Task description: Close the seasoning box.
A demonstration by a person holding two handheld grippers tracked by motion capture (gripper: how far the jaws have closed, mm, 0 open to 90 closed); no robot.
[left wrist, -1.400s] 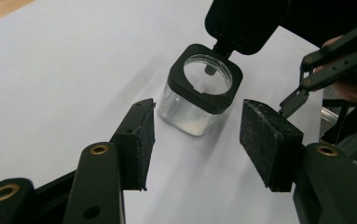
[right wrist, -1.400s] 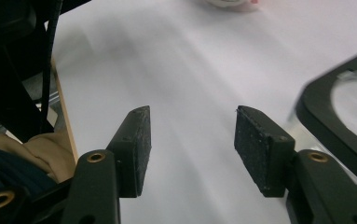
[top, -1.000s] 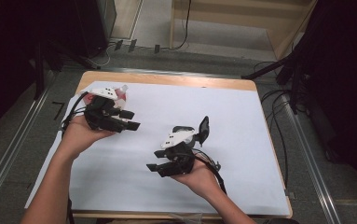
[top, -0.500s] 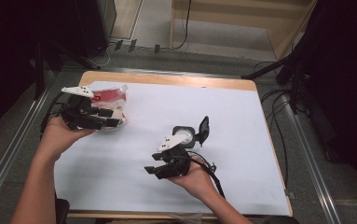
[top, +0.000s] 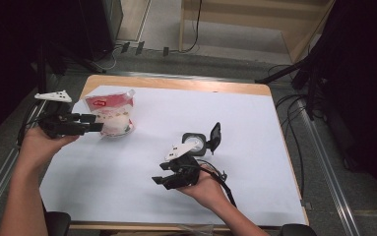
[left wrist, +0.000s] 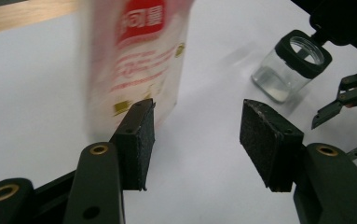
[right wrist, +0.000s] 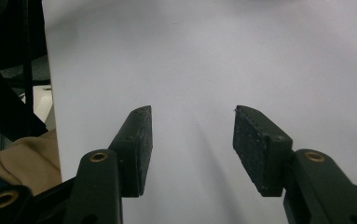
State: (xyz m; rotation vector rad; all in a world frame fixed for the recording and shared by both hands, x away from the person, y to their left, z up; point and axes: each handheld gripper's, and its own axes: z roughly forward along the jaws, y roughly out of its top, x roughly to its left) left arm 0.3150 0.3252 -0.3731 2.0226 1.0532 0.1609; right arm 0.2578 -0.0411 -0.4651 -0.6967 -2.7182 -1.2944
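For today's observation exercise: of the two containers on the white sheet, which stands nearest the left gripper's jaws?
The red-and-white stand-up pouch, just beyond the left gripper; the clear glass jar with the black flip lid stands farther off, by the right gripper.

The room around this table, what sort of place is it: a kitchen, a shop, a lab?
Most likely a lab or recording workspace. The table is covered in plain white paper, cables trail over the bare floor, and the person holds a left gripper and a right gripper near a pouch and jar.
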